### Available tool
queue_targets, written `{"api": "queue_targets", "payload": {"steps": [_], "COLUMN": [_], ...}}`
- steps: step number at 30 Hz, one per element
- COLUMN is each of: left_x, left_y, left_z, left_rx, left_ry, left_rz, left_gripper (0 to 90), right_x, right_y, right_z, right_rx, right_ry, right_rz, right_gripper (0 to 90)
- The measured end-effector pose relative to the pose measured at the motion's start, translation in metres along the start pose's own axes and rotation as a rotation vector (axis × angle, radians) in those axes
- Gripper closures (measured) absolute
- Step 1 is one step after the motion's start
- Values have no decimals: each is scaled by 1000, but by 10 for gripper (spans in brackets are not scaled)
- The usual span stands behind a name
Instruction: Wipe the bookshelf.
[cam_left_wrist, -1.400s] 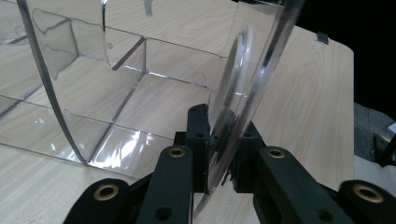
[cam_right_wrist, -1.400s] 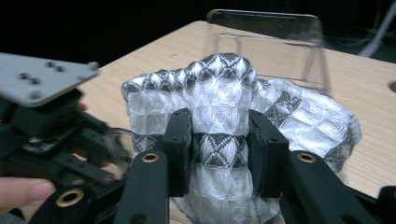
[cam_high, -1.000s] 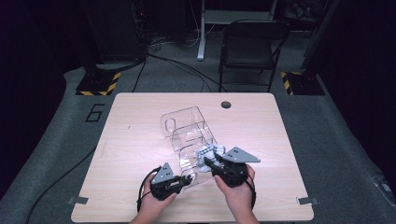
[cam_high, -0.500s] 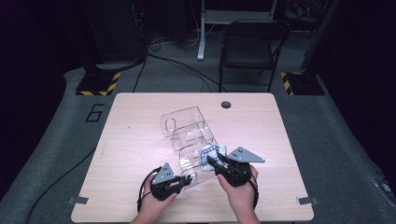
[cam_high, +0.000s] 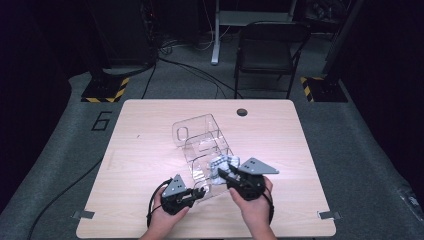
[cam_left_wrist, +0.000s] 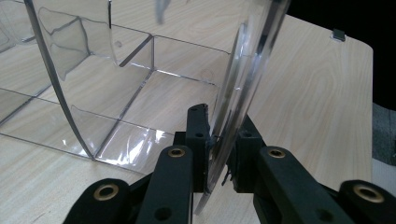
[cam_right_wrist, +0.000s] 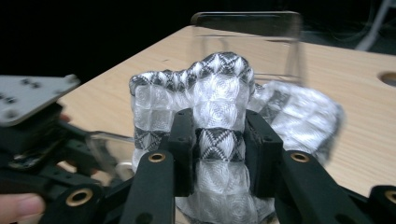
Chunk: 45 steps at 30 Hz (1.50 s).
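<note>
A clear plastic organizer with divided compartments lies on the wooden table. My left gripper is shut on its near wall; in the left gripper view the clear wall stands pinched between the two black jaws of that gripper. My right gripper is shut on a bundled white cloth with a black zigzag pattern, held just right of the organizer's near end. In the right gripper view the cloth bulges above and around the right gripper, with the organizer's clear edge behind it.
A round cable hole sits at the table's far edge. A black chair stands beyond the table. Cables trail across the grey floor. Bare tabletop lies to the left and far right.
My right gripper with the cloth has shifted slightly left toward the organizer. The left gripper has kept its hold in the same place.
</note>
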<state>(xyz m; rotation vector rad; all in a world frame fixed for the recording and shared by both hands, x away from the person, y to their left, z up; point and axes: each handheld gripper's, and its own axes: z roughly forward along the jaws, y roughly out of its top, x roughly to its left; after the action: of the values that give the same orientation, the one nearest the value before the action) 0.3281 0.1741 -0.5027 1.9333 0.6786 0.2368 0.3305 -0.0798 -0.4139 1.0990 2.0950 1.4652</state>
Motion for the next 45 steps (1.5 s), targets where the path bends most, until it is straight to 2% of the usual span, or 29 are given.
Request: {"api": "queue_targets", "payload": {"steps": [1,3,4,6,8,9,12,13,14,16,17,18,20,21,23,24,26,27,30,31,32,33,35,37,39,42,45], "left_x": [0,1,1,2,3,3,3,1,1,2,1,2,1,2,1,1,1,1,2,1,0,0,0,2,2,-1,-1], "left_y": [0,1,1,0,0,0,0,-1,-1,0,-1,0,0,0,0,0,0,0,0,0,-1,-1,0,0,1,1,1], "left_z": [0,1,1,1,1,1,0,0,0,-1,-1,-2,-1,-1,1,1,1,1,-1,-1,-1,-1,-2,-2,-1,3,3], "left_rx": [6,6,6,-1,-1,2,0,-1,-8,4,1,4,3,10,-1,-3,-6,-6,8,3,-3,-2,8,7,8,8,11], "left_ry": [-7,-4,-16,-20,-22,-25,-23,-11,-2,-16,-19,-20,-21,-19,-11,-16,-19,-17,-14,-14,-6,-4,-19,-16,-20,-19,-16], "left_rz": [-1,6,2,-2,3,3,1,-6,-14,-9,-17,-5,-11,1,-3,-7,-10,-4,-3,-11,-15,-18,-21,-7,-6,-8,-5], "left_gripper": [807,807,807,807,806,806,805,806,806,806,806,805,805,806,806,806,806,805,804,804,804,805,805,806,807,814,818], "right_x": [-7,-5,0,13,29,38,44,35,29,14,2,-7,-15,-16,-8,-1,16,29,45,44,39,33,22,3,-12,-20,-23], "right_y": [-1,0,1,1,2,3,2,1,1,0,-1,-2,-3,-3,-3,-3,-5,-5,-3,-3,-3,-2,-2,-2,-3,1,3], "right_z": [-3,-3,-2,4,9,12,14,11,9,3,-3,-7,-12,-13,-11,-10,-3,0,5,6,6,5,0,-7,-14,-16,-14], "right_rx": [-3,1,5,7,15,18,16,14,14,4,-1,-8,-13,-14,-12,-8,-26,-16,0,1,-5,-4,6,2,-3,12,18], "right_ry": [-3,-12,-27,17,60,65,72,85,68,23,-9,-21,-24,-28,-56,-55,-7,14,29,37,54,48,-3,-52,-77,-109,-112], "right_rz": [34,37,22,11,-39,-72,-94,-85,-83,-55,-26,-7,13,10,-13,-17,-43,-81,-155,-156,-135,-117,-112,-81,-54,-75,-78], "right_gripper": [680,675,674,666,652,646,645,661,662,662,670,679,688,687,682,681,675,674,674,679,682,682,679,679,693,696,703]}}
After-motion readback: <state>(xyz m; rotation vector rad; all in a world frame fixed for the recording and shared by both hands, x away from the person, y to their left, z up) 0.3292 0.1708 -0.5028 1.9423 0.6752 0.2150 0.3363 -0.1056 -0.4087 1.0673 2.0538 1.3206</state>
